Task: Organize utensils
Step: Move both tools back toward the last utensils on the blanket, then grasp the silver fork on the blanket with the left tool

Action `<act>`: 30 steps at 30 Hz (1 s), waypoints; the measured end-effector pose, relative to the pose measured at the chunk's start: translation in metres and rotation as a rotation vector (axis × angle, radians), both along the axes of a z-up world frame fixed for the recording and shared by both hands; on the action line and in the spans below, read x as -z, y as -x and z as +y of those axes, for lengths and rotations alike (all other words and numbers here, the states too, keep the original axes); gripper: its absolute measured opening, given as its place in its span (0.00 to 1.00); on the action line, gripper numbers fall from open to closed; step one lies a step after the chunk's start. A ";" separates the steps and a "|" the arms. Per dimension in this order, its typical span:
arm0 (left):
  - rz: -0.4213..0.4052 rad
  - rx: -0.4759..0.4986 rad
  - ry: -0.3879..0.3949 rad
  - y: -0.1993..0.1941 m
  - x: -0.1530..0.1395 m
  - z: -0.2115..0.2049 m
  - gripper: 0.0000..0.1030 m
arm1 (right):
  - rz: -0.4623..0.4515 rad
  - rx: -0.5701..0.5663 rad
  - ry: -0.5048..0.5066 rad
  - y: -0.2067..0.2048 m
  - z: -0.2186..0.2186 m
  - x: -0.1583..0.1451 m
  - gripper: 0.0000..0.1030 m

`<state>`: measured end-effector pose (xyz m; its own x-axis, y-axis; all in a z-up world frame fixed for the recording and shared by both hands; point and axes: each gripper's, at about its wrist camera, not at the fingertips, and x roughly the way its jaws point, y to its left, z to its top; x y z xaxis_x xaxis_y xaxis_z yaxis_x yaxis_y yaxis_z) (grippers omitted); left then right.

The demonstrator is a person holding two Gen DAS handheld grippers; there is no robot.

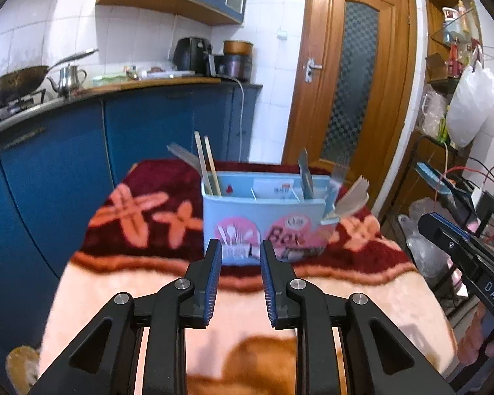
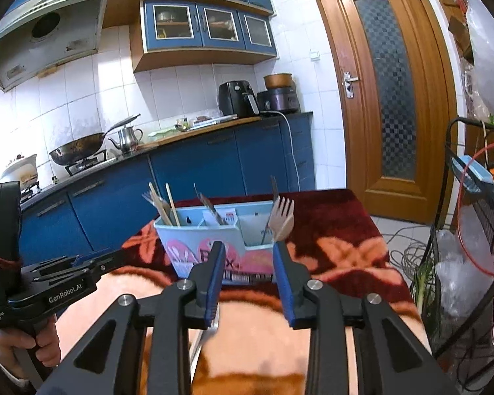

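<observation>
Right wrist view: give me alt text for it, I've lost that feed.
The right gripper is open and empty, pointing at a light blue utensil caddy on a red floral blanket. The caddy holds chopsticks and a fork; the left gripper enters from the left.

One utensil box point(image 1: 263, 220), two chopsticks point(image 1: 207, 164) at its left end. Two grippers: left gripper point(image 1: 241, 250), right gripper point(image 2: 248, 253).
</observation>
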<state>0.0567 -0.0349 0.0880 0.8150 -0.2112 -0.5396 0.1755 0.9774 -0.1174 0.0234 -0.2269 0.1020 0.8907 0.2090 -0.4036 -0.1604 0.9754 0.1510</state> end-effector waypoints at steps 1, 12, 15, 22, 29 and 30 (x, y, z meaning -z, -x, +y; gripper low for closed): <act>0.009 0.003 -0.001 0.001 0.002 -0.001 0.25 | 0.008 0.003 0.001 0.002 -0.001 0.003 0.33; 0.111 0.059 -0.030 0.002 0.032 -0.028 0.27 | 0.073 0.024 -0.015 0.009 -0.022 0.028 0.36; 0.144 0.072 -0.039 -0.004 0.041 -0.037 0.27 | 0.090 0.031 -0.027 0.009 -0.029 0.034 0.36; 0.218 0.101 -0.056 -0.017 0.063 -0.053 0.27 | 0.130 0.043 -0.049 0.005 -0.040 0.050 0.38; 0.299 0.120 -0.052 -0.032 0.082 -0.063 0.27 | 0.149 0.053 -0.065 0.002 -0.049 0.060 0.39; 0.310 0.122 -0.051 -0.034 0.085 -0.064 0.27 | 0.151 0.055 -0.067 0.001 -0.050 0.061 0.39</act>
<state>0.0908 -0.0987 0.0035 0.5807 -0.2638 -0.7702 0.2553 0.9573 -0.1354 0.0226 -0.2771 0.0408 0.8321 0.1925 -0.5201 -0.0775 0.9690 0.2347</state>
